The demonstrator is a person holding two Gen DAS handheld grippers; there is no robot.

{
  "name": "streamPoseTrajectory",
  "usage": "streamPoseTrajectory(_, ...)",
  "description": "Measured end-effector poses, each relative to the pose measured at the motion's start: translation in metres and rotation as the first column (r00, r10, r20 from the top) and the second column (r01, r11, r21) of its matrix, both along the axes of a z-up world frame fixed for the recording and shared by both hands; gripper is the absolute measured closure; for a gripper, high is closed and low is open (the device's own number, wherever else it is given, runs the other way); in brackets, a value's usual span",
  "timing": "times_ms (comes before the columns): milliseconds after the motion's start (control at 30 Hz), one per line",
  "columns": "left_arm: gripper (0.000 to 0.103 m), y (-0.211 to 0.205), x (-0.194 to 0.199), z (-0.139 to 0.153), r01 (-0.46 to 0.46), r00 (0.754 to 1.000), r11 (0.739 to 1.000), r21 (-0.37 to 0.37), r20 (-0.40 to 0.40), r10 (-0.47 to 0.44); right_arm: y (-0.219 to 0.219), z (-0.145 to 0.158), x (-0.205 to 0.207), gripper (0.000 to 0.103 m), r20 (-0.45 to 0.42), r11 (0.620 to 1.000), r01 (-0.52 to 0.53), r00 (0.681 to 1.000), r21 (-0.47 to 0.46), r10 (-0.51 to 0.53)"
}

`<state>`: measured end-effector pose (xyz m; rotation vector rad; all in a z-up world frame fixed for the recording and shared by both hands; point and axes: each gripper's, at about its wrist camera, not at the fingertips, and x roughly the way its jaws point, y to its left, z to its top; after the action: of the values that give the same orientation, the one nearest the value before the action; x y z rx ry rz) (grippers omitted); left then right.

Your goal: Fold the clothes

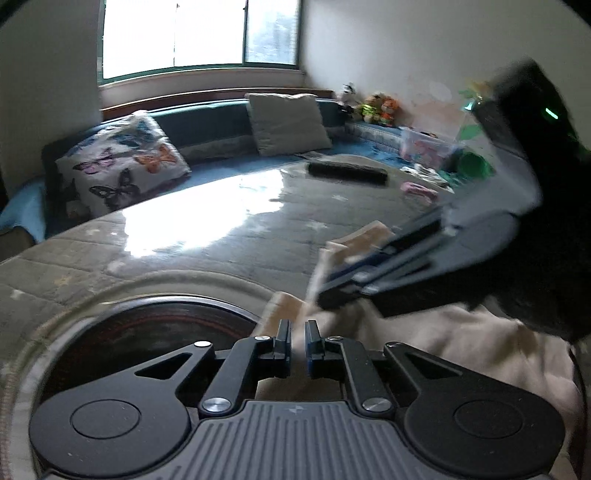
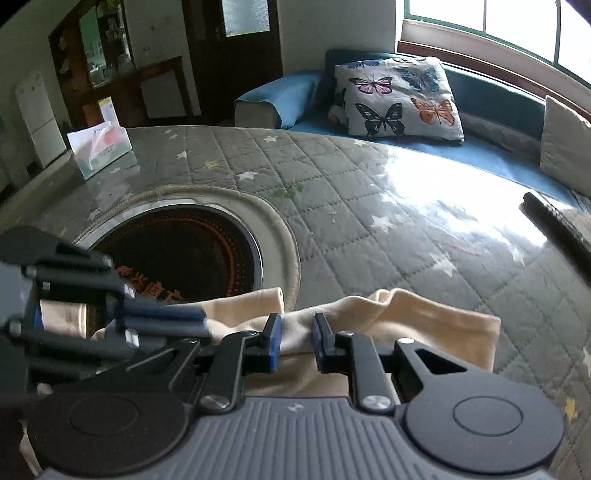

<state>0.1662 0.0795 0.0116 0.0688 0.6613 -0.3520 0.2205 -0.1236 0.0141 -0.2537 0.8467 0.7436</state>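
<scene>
a cream garment [image 2: 424, 317] is seen bunched on the near part of the grey quilted table cover [image 2: 369, 192], partly over the dark round hob [image 2: 184, 251]. a ridge of this cloth is pinched between the nearly closed jaws of the right gripper [image 2: 296, 332]. the left gripper [image 1: 298, 341] is held just above the same cloth with only a thin gap left between its jaws; whether fabric is caught there cannot be told. farther off, a butterfly cushion [image 2: 399, 98] is propped below the window [image 1: 199, 33]
</scene>
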Motion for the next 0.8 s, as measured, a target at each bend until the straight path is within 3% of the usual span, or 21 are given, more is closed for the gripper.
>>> streamPoseTrajectory(100,0.093,0.007,0.015,0.0,-0.05,0.998,0.999,-0.017,-0.026,0.05,-0.006,-0.001,-0.002,0.085,-0.007,1.0,0.011,1.0,0.02,-0.011)
streamPoseTrajectory(167,0.084,0.005,0.026,-0.004,-0.061,0.997,0.998,-0.003,-0.04,0.061,-0.008,-0.003,-0.003,0.084,-0.009,0.999,0.016,1.0,0.031,-0.016)
streamPoseTrajectory(200,0.071,0.003,0.03,-0.006,-0.059,0.997,0.998,0.001,-0.048,0.059,-0.009,-0.003,-0.003,0.084,-0.012,0.999,0.019,1.0,0.038,-0.019)
streamPoseTrajectory(233,0.067,0.002,0.033,-0.009,-0.056,0.997,0.998,0.006,-0.055,0.056,-0.01,-0.004,-0.003,0.084,-0.015,0.999,0.022,1.0,0.045,-0.022)
streamPoseTrajectory(367,0.067,-0.004,0.044,-0.019,-0.046,0.995,0.999,0.015,-0.085,0.047,-0.013,-0.006,-0.002,0.084,-0.018,0.998,0.022,1.0,0.064,-0.021)
streamPoseTrajectory(467,0.075,-0.003,0.044,-0.023,-0.031,0.995,1.0,-0.001,-0.092,0.031,-0.015,-0.006,-0.001,0.084,-0.022,0.997,0.024,1.0,0.076,-0.023)
streamPoseTrajectory(500,0.092,-0.003,0.042,-0.023,-0.018,0.995,1.0,-0.014,-0.095,0.017,-0.016,-0.006,0.0,0.084,-0.023,0.997,0.025,0.999,0.08,-0.023)
streamPoseTrajectory(533,0.095,-0.002,0.042,-0.023,-0.018,0.996,1.0,-0.011,-0.088,0.017,-0.017,-0.006,0.0,0.083,-0.024,0.996,0.026,0.999,0.084,-0.024)
streamPoseTrajectory(600,0.099,-0.001,0.039,-0.021,-0.026,0.997,1.0,0.004,-0.067,0.027,-0.019,-0.003,0.0,0.082,-0.019,0.995,0.035,0.999,0.098,-0.033)
streamPoseTrajectory(700,0.1,0.012,0.033,-0.011,-0.118,0.993,0.993,0.018,-0.005,0.118,-0.025,0.005,-0.001,0.079,0.003,0.992,0.053,0.999,0.112,-0.054)
streamPoseTrajectory(800,0.1,0.035,0.028,0.0,-0.248,0.967,0.969,0.012,0.056,0.247,-0.034,0.011,0.003,0.074,0.026,0.99,0.084,0.996,0.111,-0.087)
